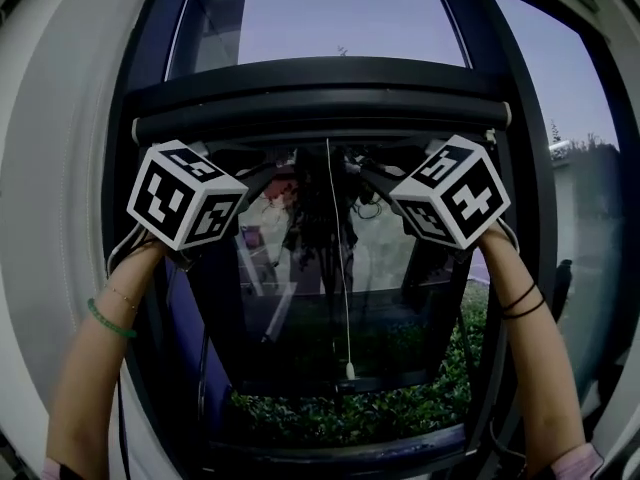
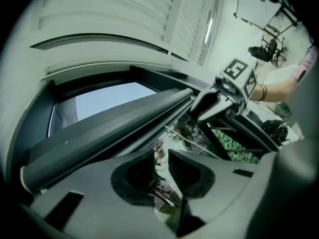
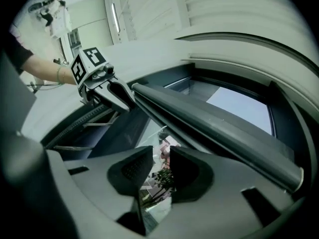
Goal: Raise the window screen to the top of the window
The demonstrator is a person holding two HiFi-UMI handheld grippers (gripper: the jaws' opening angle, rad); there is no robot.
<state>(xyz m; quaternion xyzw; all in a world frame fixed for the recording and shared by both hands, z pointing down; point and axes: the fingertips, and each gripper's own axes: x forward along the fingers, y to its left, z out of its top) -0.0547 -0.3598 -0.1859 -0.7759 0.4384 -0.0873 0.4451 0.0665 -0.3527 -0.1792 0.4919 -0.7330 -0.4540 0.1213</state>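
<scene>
The left gripper (image 2: 160,166) and right gripper (image 3: 162,168) are held released and empty, close under the screen bar (image 1: 320,118); a cord (image 1: 338,268) is seen hanging between them.

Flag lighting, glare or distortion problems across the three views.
Head view: backlit by bright sky, window frame bowed by fisheye, lower pane dark with reflections. Left gripper view: black vignette corners, screen bar curved. Right gripper view: same vignette; the right hand-held gripper looks soft up close.
</scene>
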